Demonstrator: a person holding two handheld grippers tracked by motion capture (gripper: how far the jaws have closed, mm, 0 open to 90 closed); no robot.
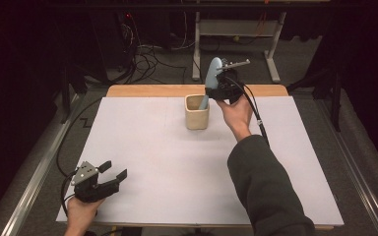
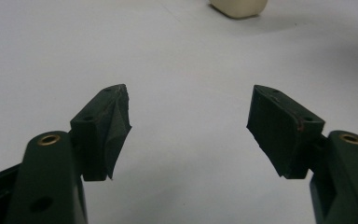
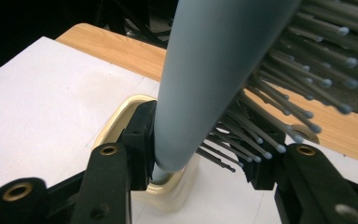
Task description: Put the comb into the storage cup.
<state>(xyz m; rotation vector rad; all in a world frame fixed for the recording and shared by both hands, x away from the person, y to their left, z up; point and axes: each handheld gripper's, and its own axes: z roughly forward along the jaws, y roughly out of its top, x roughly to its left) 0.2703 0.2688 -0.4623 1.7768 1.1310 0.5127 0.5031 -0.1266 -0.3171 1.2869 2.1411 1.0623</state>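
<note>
Your right gripper [image 1: 215, 83] sits at the far side of the tabletop [image 1: 152, 162], directly above and just behind the cream cup [image 1: 197, 114]. Its jaws are closed on the head of a pale blue hairbrush [image 1: 212, 73]: in the right gripper view one jaw presses against the smooth back of the brush [image 3: 205, 70] and the other jaw bears on the bristle side, with the bristles [image 3: 279, 116] splaying past it. The brush stands nearly upright, head uppermost, tilted slightly. Its handle end points down into the cup [image 3: 121, 116], and the lower tip [image 1: 204, 102] lies inside the rim. Whether the tip touches the cup's bottom cannot be told.

Your left gripper [image 1: 112, 175] rests at the near left corner of the tabletop, well apart from the cup and brush. Its jaws stand wide open with nothing between them; in the left gripper view the bare white surface [image 2: 186, 93] shows between the pads [image 2: 116, 126], and the cup's base [image 2: 238, 7] appears far off at the top edge.
</note>
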